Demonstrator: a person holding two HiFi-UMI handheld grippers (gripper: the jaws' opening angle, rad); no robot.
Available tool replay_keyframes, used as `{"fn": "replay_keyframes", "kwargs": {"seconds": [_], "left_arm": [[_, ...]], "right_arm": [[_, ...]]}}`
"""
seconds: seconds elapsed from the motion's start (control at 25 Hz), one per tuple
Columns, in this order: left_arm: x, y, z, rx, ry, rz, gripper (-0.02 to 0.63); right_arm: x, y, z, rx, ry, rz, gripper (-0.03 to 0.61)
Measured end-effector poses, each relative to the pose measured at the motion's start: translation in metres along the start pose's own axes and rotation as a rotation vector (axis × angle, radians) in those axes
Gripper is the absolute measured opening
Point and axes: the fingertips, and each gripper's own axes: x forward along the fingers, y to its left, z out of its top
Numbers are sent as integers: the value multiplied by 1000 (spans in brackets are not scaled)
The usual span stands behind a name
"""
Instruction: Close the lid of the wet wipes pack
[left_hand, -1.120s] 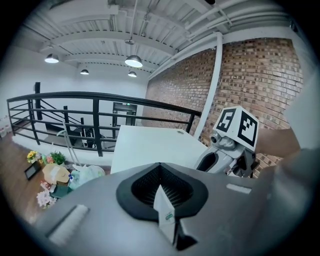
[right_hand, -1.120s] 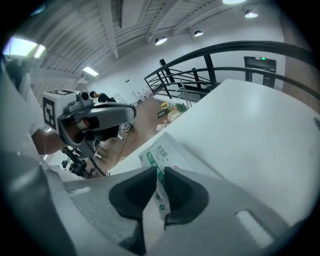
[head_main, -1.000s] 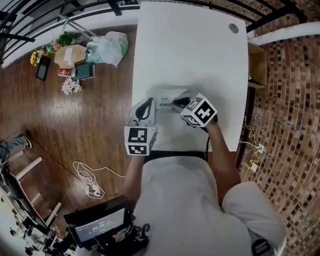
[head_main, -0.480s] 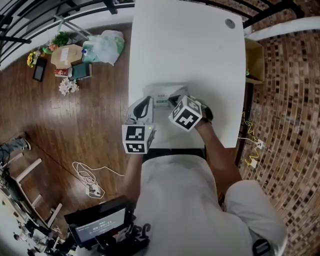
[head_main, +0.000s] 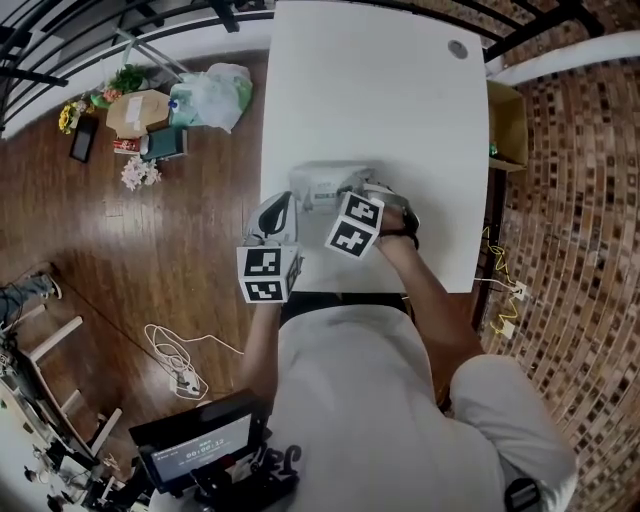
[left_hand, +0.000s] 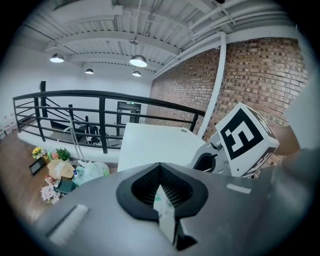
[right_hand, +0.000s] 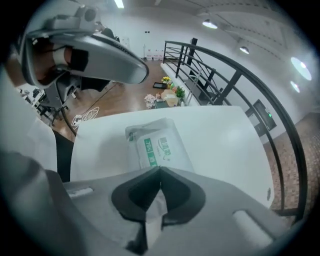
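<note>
With the pack (head_main: 325, 184) near the 6 o'clock edge of the table (head_main: 380, 100) and the left gripper (left_hand: 161, 172) clamped on its 9 o'clock end, the right gripper (right_hand: 159, 172), pinching the lid (right_hand: 151, 212), should lay it flat and press.

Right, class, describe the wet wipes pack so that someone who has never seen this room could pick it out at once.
Start at the big white table beside the brick wall. Near its closest edge lies the wet wipes pack, a soft, flat white packet. Green print on its top marks it out, and it is the only loose item on the tabletop.
</note>
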Motion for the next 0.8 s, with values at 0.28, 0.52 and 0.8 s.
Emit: {"fn": "replay_keyframes", "kwargs": {"seconds": [0.28, 0.52, 0.8], "left_arm": [[-18, -7, 14, 27, -39, -19, 15], [-37, -12, 27, 31, -85, -70, 15], [-72, -46, 63, 113, -225, -92, 15]], "right_arm": [[-31, -6, -8, 370, -270, -20, -8], [-78, -5, 6, 616, -506, -69, -8], [-157, 2, 8, 714, -742, -209, -8]]}}
